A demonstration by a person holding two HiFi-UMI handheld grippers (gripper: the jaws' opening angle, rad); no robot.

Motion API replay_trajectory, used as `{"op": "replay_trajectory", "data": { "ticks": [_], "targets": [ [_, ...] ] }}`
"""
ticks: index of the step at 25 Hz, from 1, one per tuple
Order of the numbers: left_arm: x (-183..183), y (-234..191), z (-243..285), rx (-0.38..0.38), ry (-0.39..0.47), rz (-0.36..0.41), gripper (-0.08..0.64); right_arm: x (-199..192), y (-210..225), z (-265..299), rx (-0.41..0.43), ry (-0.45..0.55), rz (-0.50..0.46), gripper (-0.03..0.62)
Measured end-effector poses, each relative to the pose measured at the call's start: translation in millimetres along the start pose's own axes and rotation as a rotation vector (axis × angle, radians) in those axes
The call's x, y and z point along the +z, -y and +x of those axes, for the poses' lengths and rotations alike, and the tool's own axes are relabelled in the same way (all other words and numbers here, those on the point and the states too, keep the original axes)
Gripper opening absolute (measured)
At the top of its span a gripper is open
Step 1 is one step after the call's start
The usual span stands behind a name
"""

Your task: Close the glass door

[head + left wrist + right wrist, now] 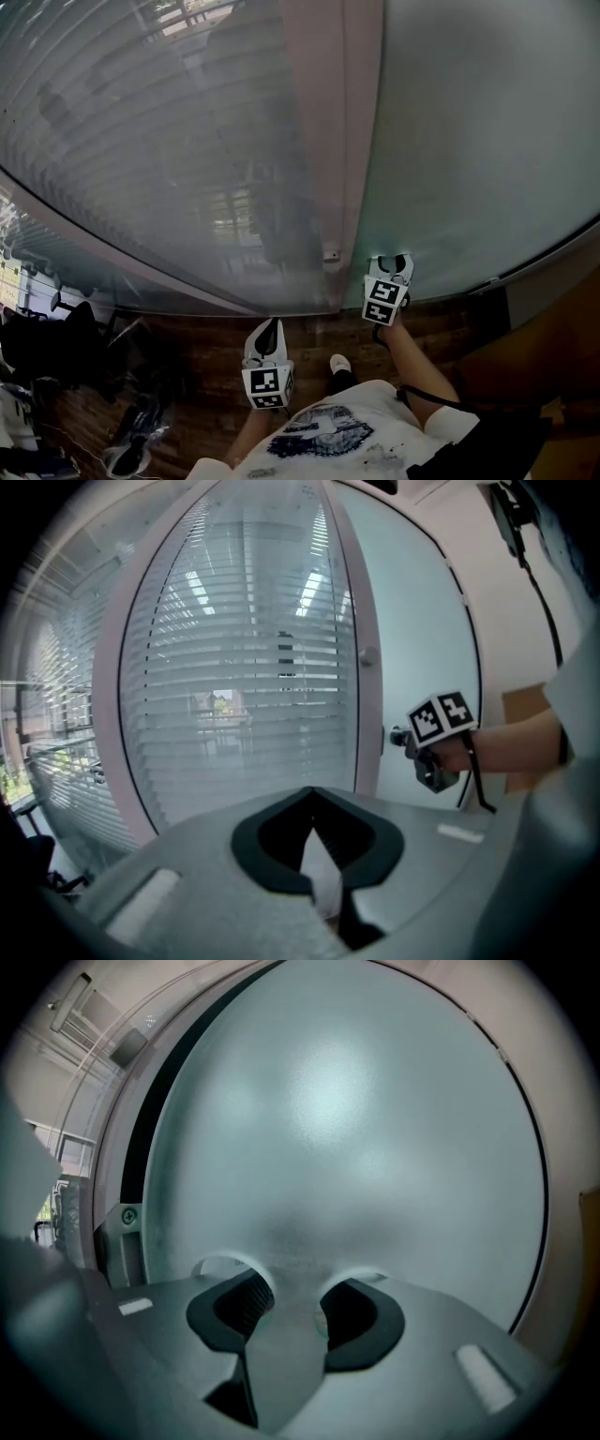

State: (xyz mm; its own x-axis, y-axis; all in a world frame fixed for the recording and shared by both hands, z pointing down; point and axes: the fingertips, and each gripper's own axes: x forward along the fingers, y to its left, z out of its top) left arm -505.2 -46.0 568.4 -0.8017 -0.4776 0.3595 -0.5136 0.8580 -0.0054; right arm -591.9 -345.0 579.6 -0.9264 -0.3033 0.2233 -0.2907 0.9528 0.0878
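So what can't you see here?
- Behind the frosted glass panel: right gripper view, frosting hides it.
- Whether the right gripper pinches anything: same view, hazy between its jaws.
- The room past the blinds: left gripper view, slats blur it.

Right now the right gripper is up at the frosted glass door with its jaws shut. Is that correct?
Not quite. The right gripper is up at the frosted glass door, but its jaws stand apart with nothing between them, as the right gripper view shows.
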Motion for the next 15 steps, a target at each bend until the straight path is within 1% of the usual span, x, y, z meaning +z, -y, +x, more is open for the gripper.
{"op": "replay_trajectory", "data": {
  "ticks": [6,11,15],
  "targets": [
    [8,3,7,-0.003,0.002,0.005,0.003,1,0,3,-0.001,0.002,-0.002,0.169],
    [3,7,12,-0.018,0.003,0.011,0.003,-2,-2,3,0.003,0.004,-0.001,0.169],
    [7,10,12,-0.026,0.009,0.012,0.003,2,-1,2,0.004,0.006,-0.005,0.169]
  ]
}}
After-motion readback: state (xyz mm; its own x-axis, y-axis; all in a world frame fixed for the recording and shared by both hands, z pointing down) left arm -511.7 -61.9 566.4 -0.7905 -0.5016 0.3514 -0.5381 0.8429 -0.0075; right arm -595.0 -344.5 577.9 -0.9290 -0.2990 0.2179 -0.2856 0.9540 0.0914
